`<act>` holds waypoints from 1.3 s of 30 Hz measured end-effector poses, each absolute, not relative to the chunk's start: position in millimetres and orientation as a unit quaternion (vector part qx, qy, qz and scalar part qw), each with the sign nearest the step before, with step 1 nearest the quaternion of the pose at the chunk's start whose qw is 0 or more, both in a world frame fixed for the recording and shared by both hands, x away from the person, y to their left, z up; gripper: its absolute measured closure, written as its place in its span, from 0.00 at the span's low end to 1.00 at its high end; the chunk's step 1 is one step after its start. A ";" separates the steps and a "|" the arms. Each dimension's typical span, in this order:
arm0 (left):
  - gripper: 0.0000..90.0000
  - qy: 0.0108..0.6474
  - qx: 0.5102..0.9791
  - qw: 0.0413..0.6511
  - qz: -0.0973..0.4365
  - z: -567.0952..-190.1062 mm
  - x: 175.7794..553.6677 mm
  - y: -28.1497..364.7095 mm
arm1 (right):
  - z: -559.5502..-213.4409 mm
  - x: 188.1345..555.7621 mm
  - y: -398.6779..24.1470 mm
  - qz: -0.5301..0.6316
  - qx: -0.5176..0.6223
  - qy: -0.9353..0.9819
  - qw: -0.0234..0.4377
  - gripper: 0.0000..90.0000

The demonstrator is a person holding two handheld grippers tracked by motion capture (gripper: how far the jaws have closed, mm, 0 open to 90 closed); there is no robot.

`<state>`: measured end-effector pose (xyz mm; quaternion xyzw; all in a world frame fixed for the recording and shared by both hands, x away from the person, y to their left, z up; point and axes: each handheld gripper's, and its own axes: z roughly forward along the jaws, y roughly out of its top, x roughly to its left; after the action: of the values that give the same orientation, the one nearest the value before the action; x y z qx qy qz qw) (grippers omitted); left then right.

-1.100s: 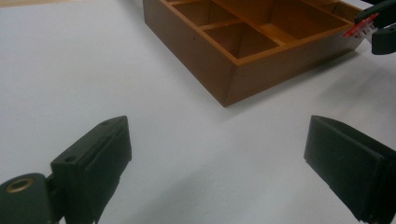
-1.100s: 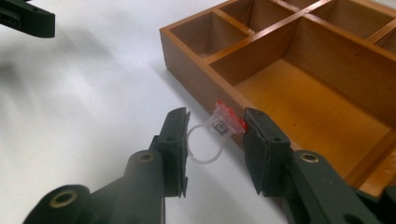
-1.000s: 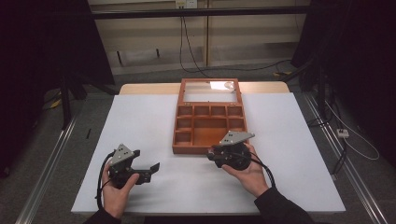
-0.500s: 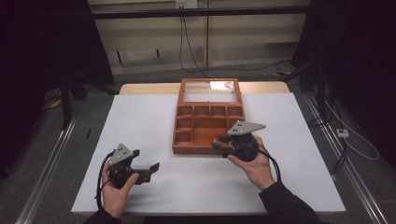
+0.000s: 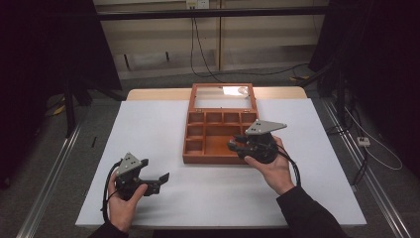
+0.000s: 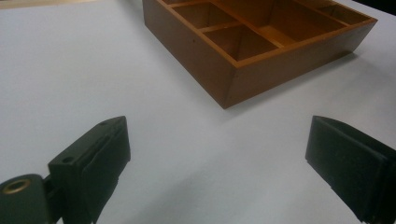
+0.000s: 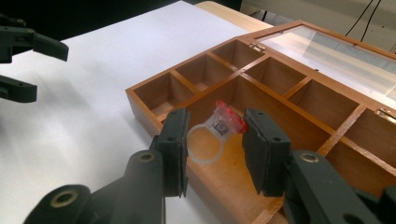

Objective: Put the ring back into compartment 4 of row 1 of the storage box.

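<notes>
A person is holding the right gripper (image 7: 214, 154) over the near right part of a wooden box (image 5: 218, 130) on the white table (image 5: 148, 124). Its jaws are closing on a small toy ring (image 7: 212, 137), a clear plastic band topped by a red and clear piece. In the right gripper view the left jaw is pressing on the band and the right jaw is sitting against the red top, so the ring is hanging pinched between them just above the large middle compartment of the box.

The ring is looking very light and stiff, and its smooth clear plastic is probably slippery. The thin band could flex or pop out under a hard squeeze, so a gentle grip is seeming wise. The present hold, across the band and the chunkier red top, is looking like a sensible place to take it, since the top is giving the pad a flatter face than the band alone.

The box is divided into a row of small compartments at the back, smaller ones down the left and one wide one in the middle. All the compartments in sight are appearing empty. Its glass lid (image 5: 223, 92) is lying open and flat behind it.

The left gripper (image 5: 153, 182) is resting near the front left of the table, well apart from the box, its jaws spread wide and grasping nothing.
</notes>
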<state>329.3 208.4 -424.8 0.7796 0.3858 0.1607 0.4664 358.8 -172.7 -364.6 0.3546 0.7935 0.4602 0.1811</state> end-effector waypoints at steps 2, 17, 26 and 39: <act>0.07 0.386 0.780 0.466 0.161 -424.9 329.5 208.7 | -363.2 360.9 -174.2 0.460 0.356 0.792 0.185 0.69; 0.07 0.387 0.781 0.464 0.159 -424.9 329.5 208.2 | -345.3 375.6 -184.8 0.466 0.369 0.778 0.203 0.69; 0.07 0.386 0.781 0.464 0.160 -424.5 329.7 208.3 | -339.6 383.3 -189.3 0.466 0.373 0.773 0.214 0.69; 0.07 0.385 0.781 0.465 0.160 -424.4 329.6 208.4 | -332.3 394.9 -199.5 0.463 0.383 0.765 0.231 0.69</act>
<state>329.6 208.4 -424.4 0.7809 0.3854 0.1605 0.4647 394.9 -199.5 -332.3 0.3835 0.7652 0.4627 0.2309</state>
